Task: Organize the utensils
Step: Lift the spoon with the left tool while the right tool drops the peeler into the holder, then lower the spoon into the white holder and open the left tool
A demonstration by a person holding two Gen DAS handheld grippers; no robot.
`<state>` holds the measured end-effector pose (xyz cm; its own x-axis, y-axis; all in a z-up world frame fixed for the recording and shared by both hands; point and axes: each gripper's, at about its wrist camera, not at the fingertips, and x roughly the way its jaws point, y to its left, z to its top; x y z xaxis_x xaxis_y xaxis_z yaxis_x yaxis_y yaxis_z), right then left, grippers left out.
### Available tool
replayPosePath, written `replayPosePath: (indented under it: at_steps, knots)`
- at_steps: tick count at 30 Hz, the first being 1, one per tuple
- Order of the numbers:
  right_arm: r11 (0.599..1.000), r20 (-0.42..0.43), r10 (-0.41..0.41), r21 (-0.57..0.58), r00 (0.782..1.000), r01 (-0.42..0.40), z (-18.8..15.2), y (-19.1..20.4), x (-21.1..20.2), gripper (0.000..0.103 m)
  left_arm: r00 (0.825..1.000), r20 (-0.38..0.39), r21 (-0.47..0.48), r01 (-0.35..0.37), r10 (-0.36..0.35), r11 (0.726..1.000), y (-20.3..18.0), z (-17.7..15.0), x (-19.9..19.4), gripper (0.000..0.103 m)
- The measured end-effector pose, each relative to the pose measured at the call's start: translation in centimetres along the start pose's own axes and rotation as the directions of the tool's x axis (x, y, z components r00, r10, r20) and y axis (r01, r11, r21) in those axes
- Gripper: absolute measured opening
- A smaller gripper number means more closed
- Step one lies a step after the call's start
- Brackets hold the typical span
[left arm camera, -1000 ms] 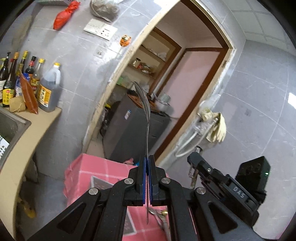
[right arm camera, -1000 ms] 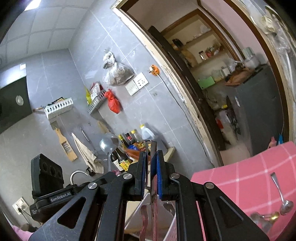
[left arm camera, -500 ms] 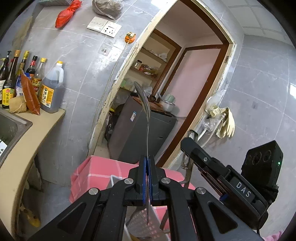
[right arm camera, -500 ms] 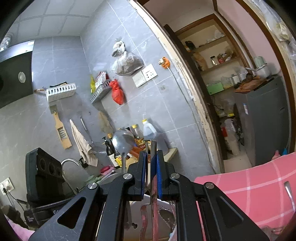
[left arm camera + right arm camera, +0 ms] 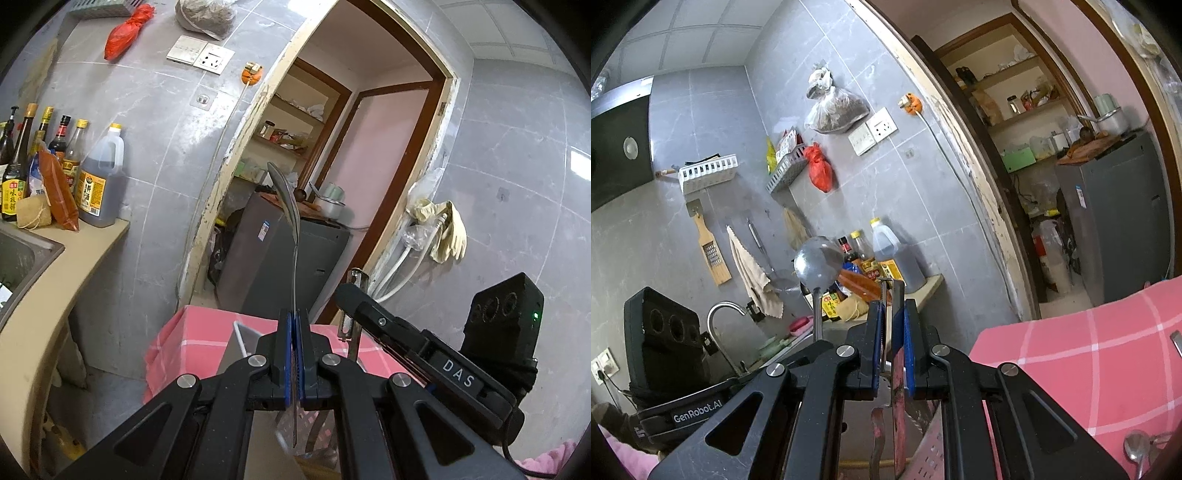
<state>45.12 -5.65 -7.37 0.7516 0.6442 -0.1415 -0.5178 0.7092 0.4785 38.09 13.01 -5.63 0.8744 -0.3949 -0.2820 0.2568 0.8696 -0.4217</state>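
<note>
My left gripper is shut on a steel spoon, held upright by its handle, bowl up; the handle tip hangs over a white perforated utensil holder on the pink checked tablecloth. The same spoon shows in the right wrist view, beside my right gripper. My right gripper is shut on a red-handled peeler, which stands upright over the holder. The peeler's metal head and the right gripper show in the left wrist view.
A counter with sauce bottles and a sink lies left. A grey fridge stands in the doorway. Another spoon lies on the pink cloth at lower right. A tap is near the left gripper.
Both grippers have moved with their utensils toward and over the white holder, which has come into view beneath them. Both stay shut.
</note>
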Motion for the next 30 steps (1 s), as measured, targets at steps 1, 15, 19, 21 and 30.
replayPosePath:
  at_steps: [1, 15, 19, 21, 30]
  knots:
    - [1.0, -0.001, 0.0, 0.002, 1.0, 0.0, -0.1, -0.1, 0.1, 0.01, 1.0, -0.002, -0.001, 0.0, 0.0, 1.0, 0.1, -0.1, 0.0, 0.003]
    - [1.0, -0.022, 0.004, 0.007, 1.0, -0.004, -0.8, -0.6, -0.5, 0.011, 1.0, -0.009, -0.01, 0.008, -0.008, 1.0, 0.7, -0.4, -0.4, 0.003]
    - [1.0, -0.023, 0.005, 0.004, 1.0, -0.005, -0.9, -0.6, -0.7, 0.011, 1.0, 0.001, 0.012, -0.009, 0.009, 1.0, 0.6, -0.5, -0.6, 0.004]
    - [1.0, -0.025, 0.004, 0.003, 1.0, -0.004, -0.9, -0.6, -0.7, 0.011, 1.0, 0.007, 0.028, -0.016, 0.016, 0.999, 0.4, -0.5, -0.7, 0.004]
    - [1.0, -0.024, 0.006, 0.002, 1.0, -0.006, -1.1, -0.7, -1.2, 0.011, 0.997, 0.05, 0.016, -0.052, 0.052, 0.998, 0.8, -0.1, -0.2, 0.003]
